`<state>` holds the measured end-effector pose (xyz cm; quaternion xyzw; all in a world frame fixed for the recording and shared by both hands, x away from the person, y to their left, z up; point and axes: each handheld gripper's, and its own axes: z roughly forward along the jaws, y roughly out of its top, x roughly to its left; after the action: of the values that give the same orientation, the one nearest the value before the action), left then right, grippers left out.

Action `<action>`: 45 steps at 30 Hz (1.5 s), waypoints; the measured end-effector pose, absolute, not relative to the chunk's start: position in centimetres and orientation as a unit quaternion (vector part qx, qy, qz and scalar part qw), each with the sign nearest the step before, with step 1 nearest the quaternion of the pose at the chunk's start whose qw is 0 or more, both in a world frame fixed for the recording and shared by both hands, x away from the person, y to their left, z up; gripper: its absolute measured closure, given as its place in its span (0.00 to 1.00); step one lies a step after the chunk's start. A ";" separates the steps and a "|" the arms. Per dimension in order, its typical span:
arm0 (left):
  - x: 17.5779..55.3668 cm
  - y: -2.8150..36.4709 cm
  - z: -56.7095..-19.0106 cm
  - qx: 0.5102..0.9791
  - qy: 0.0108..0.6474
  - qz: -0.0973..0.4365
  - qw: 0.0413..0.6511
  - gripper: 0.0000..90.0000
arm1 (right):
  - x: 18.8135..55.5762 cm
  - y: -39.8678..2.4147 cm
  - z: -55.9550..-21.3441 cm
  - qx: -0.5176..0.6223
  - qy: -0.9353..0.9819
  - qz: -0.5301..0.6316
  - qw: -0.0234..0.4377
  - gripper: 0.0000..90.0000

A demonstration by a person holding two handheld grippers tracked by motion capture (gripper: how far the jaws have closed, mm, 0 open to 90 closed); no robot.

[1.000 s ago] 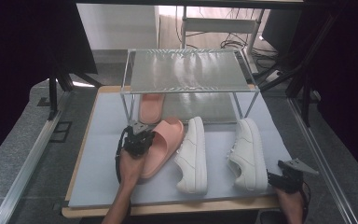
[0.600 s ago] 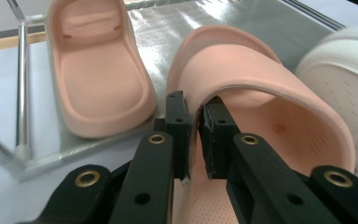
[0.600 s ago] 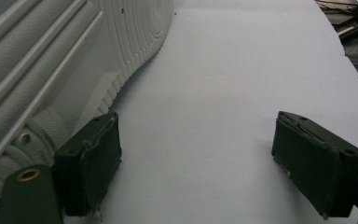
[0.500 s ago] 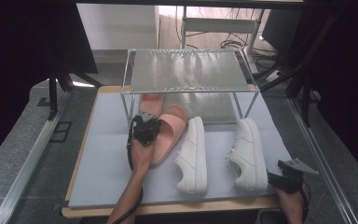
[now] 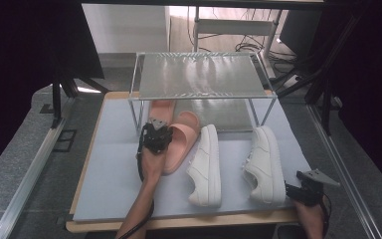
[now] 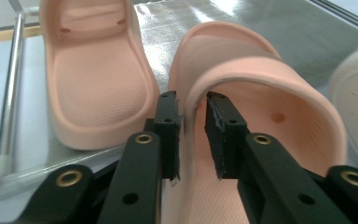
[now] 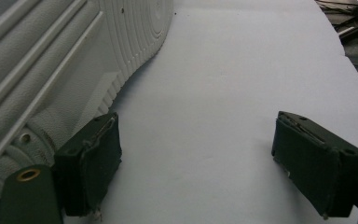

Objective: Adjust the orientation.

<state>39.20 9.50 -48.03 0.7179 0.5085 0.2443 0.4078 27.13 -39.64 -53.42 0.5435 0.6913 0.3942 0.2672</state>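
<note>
Two pink slippers lie at the rack's left front. One pink slipper (image 5: pixel 162 107) (image 6: pixel 98 79) rests partly under the shelf. The other pink slipper (image 5: pixel 183 138) (image 6: pixel 261 70) lies just right of it, toe toward the rack. My left gripper (image 5: pixel 154 135) (image 6: pixel 193 135) is shut on its left side wall, one jaw inside and one outside. Two white sneakers (image 5: pixel 206 164) (image 5: pixel 266 157) lie on the mat to the right. My right gripper (image 5: pixel 303 191) (image 7: pixel 205 163) stands open low over the mat, its left jaw beside the right sneaker's heel (image 7: pixel 51 70), holding nothing.
A metal rack with a mesh shelf (image 5: pixel 199 74) stands at the back of the blue-grey mat (image 5: pixel 109 164) (image 7: pixel 242 70). Its front left leg (image 5: pixel 140 114) (image 6: pixel 9 93) is close to my left gripper. The table's front edge (image 5: pixel 189 221) is near.
My left gripper has moved forward toward the rack with the pink slipper in it, bringing it beside the other slipper. The right gripper has stayed put.
</note>
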 end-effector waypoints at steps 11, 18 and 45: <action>33.9 12.4 -47.4 0.750 0.459 0.220 0.422 0.80 | 27.1 -39.6 -53.4 0.544 0.691 0.394 0.267 0.18; 30.2 13.7 -48.4 0.754 0.461 0.203 0.421 0.92 | 27.1 -39.6 -53.4 0.544 0.691 0.394 0.267 0.18; 28.1 11.1 -51.5 0.800 0.441 0.185 0.363 0.99 | 27.1 -39.6 -53.4 0.544 0.690 0.395 0.267 0.18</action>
<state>28.05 11.08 -51.46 0.8001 0.4407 0.1851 0.3625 27.12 -39.61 -53.41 0.5445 0.6904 0.3946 0.2668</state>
